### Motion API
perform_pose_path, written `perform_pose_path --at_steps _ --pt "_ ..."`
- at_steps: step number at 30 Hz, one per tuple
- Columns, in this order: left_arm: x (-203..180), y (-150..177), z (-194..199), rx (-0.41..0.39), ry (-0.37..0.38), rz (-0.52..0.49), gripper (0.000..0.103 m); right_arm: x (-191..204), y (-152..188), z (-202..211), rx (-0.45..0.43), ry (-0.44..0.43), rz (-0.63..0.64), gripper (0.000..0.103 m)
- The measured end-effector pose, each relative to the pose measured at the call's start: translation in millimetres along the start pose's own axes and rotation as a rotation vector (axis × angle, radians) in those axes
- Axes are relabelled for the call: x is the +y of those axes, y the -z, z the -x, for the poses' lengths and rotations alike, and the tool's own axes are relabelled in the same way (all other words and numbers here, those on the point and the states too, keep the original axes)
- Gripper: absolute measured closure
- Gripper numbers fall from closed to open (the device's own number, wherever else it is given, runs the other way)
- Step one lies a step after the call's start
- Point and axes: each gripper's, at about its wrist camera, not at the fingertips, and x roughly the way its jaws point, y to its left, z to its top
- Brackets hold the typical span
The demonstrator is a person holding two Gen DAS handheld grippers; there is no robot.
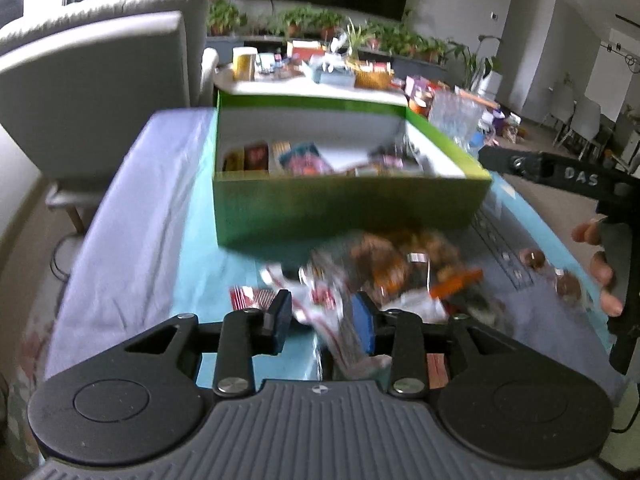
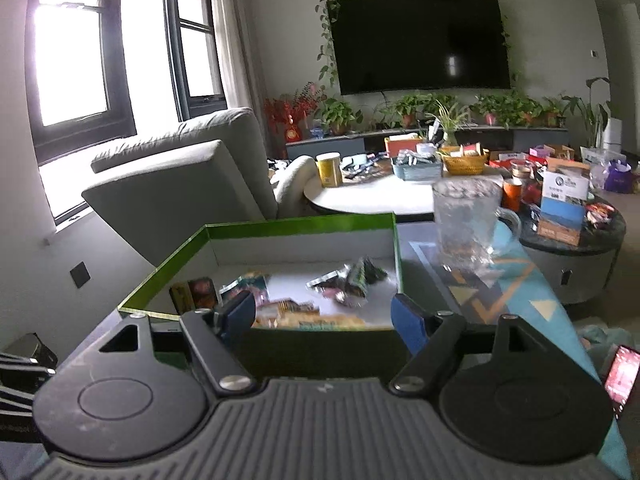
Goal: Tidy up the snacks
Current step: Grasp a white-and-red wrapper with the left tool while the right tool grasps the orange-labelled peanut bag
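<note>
A green box stands open on the blue cloth, with several snack packets inside. In front of it lies a loose pile of wrapped snacks, blurred. My left gripper hovers low over the near edge of that pile. Its jaws stand part open, and a red-and-white packet lies between them beside the right pad; the left pad is clear of it. In the right wrist view my right gripper is wide open with nothing in it, at the near wall of the green box.
A clear glass mug stands right of the box. Two round wrapped sweets lie near a person's hand at the right. A grey armchair is at the left, a cluttered round table behind, and a phone at the right edge.
</note>
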Motion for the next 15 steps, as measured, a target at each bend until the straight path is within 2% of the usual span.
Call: perform_pose_path --at_steps 4,11,12,15 --pt "-0.1 11.2 -6.0 0.037 0.010 0.017 0.071 -2.1 11.8 8.1 0.024 0.024 0.029 0.041" --pt "0.9 14.1 -11.8 0.033 0.051 0.077 0.071 -15.5 28.2 19.7 0.063 0.063 0.014 0.041" --pt "1.1 14.3 -13.1 0.031 0.049 0.082 0.073 -17.6 29.5 19.7 0.070 0.065 0.007 0.041" --pt "3.3 15.1 -14.2 0.013 0.048 0.104 0.090 -17.9 33.3 17.9 0.090 0.048 -0.013 0.041"
